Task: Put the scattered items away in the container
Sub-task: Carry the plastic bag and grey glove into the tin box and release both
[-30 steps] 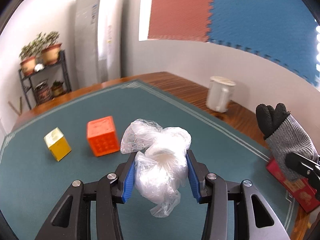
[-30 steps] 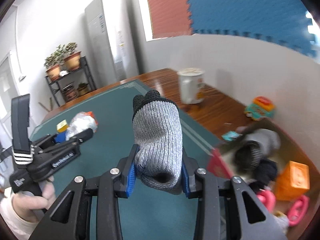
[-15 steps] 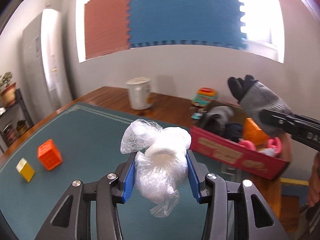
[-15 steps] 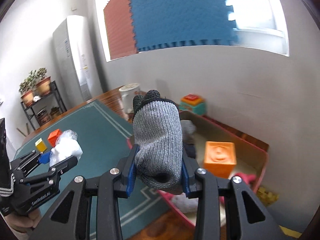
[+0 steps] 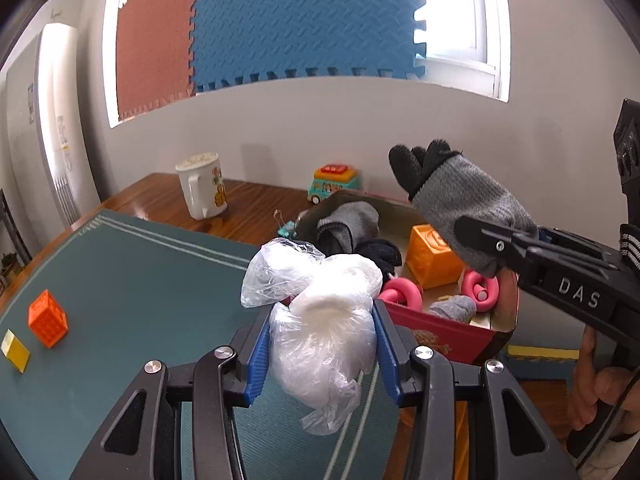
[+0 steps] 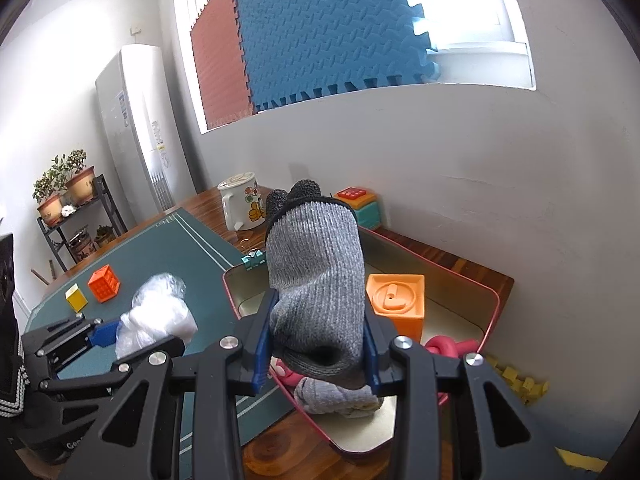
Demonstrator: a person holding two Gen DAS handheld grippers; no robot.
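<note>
My left gripper (image 5: 320, 344) is shut on a crumpled white plastic bag (image 5: 320, 312), held above the green mat just short of the red container (image 5: 444, 334). My right gripper (image 6: 316, 344) is shut on a grey glove with black fingertips (image 6: 316, 276), held over the container (image 6: 494, 312). The glove (image 5: 468, 200) and the bag (image 6: 156, 316) each show in the other wrist view. The container holds an orange block (image 6: 396, 300), pink rings (image 5: 400, 296) and grey and dark cloth items. An orange cube (image 5: 47, 318) and a yellow cube (image 5: 15, 350) lie on the mat at far left.
A white mug (image 5: 202, 190), a toy bus (image 5: 334, 184) and a teal binder clip (image 6: 253, 259) sit on the wooden table by the container. The white wall runs close behind the container. A plant shelf (image 6: 72, 216) stands at far left.
Both grippers have swung right from over the mat toward the container, with bag and glove still held. The right gripper is now over the container; the cubes have slid to the left edge of view.
</note>
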